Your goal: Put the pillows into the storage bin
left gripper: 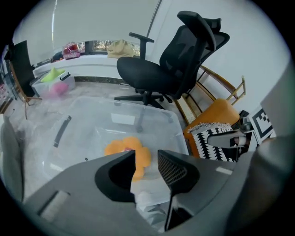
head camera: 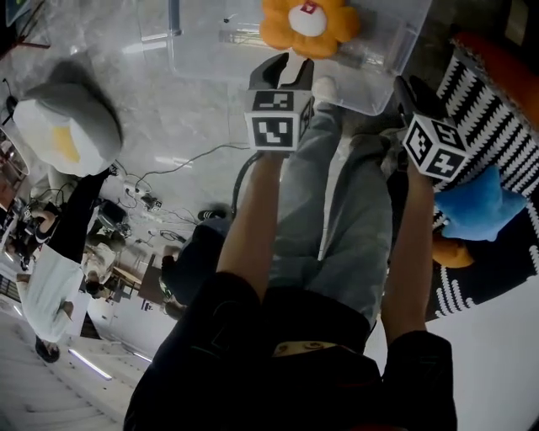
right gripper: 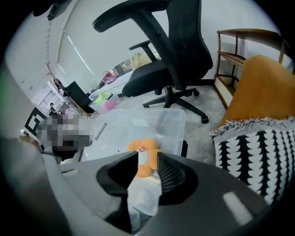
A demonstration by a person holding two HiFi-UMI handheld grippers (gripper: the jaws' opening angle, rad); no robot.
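Head view, writing: I can only find a red mark on the white centre of the orange flower pillow (head camera: 307,25), and it is too small to read.
Pillow: it lies inside the clear storage bin (head camera: 210,50), just beyond both claws.
Left claw (left gripper: 146,156): jaws partly apart with nothing gripped; I see the pillow through the gap.
Right claw (right gripper: 147,159): likewise partly apart and empty.
Cut off: the blue pillow (head camera: 476,206) and black-and-white pillow (head camera: 497,126) run out of frame at the right edge.

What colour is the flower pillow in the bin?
The flower pillow is orange with a white and red middle, clearest in the head view.
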